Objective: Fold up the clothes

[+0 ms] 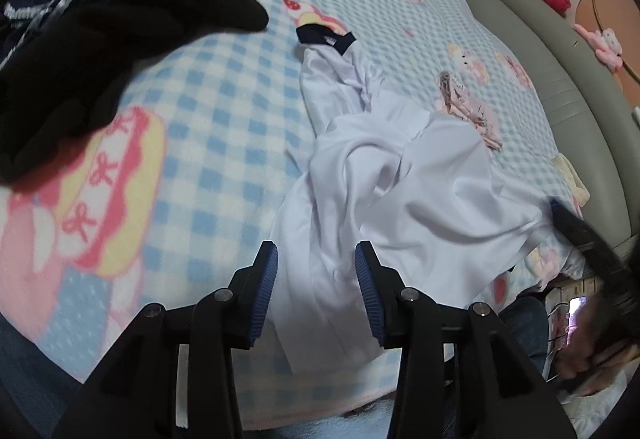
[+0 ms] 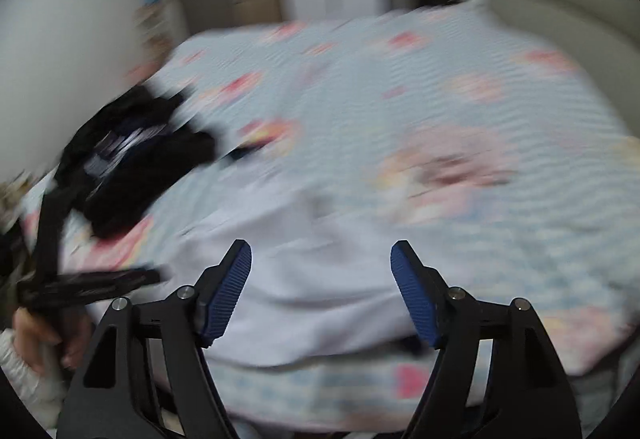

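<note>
A white garment [image 1: 384,183] with a navy collar [image 1: 326,39] lies crumpled on the blue checked bed cover [image 1: 224,107]. My left gripper [image 1: 317,259] is open, its blue pads either side of the garment's near hem, just above it. In the blurred right wrist view the same white garment [image 2: 304,279] lies below my right gripper [image 2: 321,259], which is open wide and holds nothing. The right gripper also shows in the left wrist view [image 1: 588,243] at the garment's right edge.
A pile of dark clothes [image 1: 100,39] sits at the left of the bed, also seen in the right wrist view [image 2: 132,159]. A small pink garment [image 1: 472,111] lies right of the white one. A grey padded headboard [image 1: 560,79] borders the right side.
</note>
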